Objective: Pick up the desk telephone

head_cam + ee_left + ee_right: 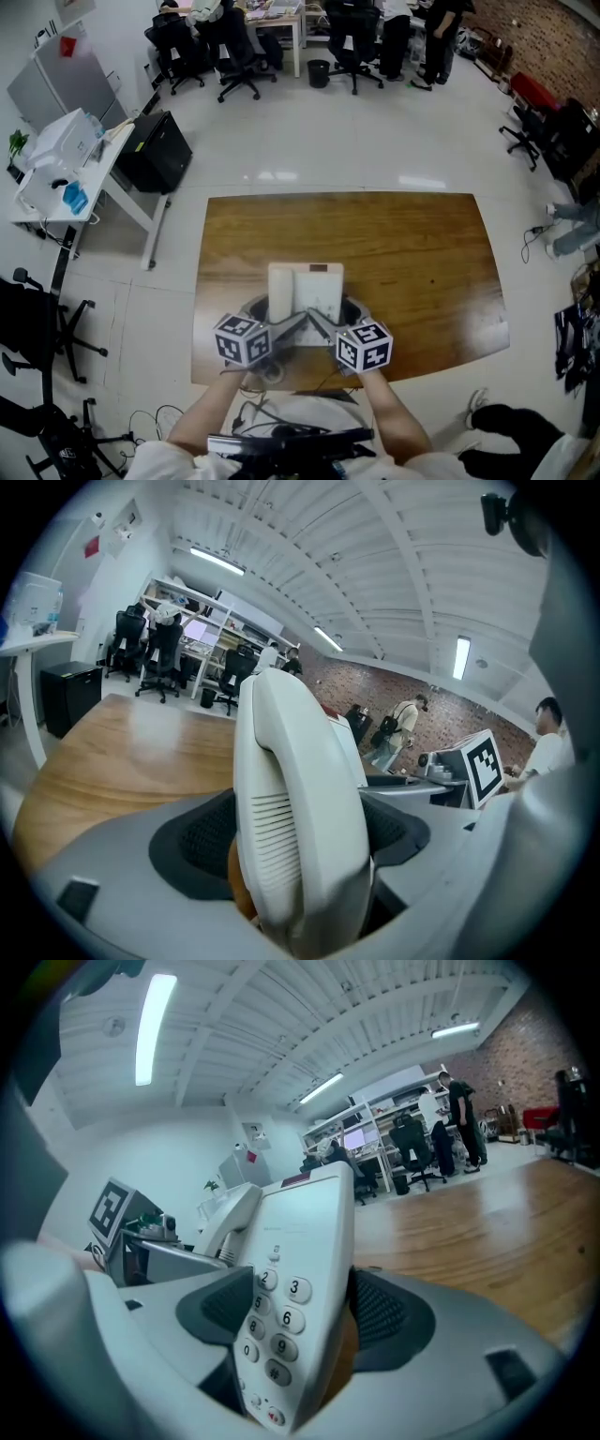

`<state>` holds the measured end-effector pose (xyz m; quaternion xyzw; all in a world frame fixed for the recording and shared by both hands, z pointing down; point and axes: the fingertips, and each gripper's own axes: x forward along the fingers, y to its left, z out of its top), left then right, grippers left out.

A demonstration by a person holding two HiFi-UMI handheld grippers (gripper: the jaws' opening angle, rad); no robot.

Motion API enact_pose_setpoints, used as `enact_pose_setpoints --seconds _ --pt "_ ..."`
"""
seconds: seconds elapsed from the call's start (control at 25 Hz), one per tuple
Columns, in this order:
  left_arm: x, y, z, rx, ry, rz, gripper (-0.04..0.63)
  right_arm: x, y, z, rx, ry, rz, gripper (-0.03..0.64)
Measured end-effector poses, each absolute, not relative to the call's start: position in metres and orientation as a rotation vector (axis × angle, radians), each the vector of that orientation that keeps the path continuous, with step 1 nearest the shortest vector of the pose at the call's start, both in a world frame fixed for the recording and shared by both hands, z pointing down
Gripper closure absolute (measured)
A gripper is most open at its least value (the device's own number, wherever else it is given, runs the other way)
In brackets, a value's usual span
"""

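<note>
The white desk telephone (306, 291) hangs a little above the near part of the brown wooden table (394, 244), held from both sides. My left gripper (284, 330) is shut on its handset side; in the left gripper view the ribbed handset (298, 808) fills the gap between the dark pads (202, 841). My right gripper (325, 328) is shut on the keypad side, and the number keys (277, 1321) show between its pads (389, 1316). The phone's underside is hidden.
A white side desk (56, 178) with a black case (155, 150) beside it stands at the left. Office chairs (239, 56), a black bin (319, 72) and people are at the far end. Cables (150, 422) lie by the person's feet.
</note>
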<state>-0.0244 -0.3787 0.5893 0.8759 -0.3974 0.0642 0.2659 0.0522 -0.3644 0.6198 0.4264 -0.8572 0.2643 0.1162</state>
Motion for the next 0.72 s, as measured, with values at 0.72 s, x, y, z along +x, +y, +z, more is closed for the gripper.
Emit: enact_pose_setpoints --seconds 0.72 --pt "-0.052 -0.337 0.457 2.530 -1.225 -0.088 0.207 0.027 -0.332 0.483 1.334 -2.690 0.415 0.284"
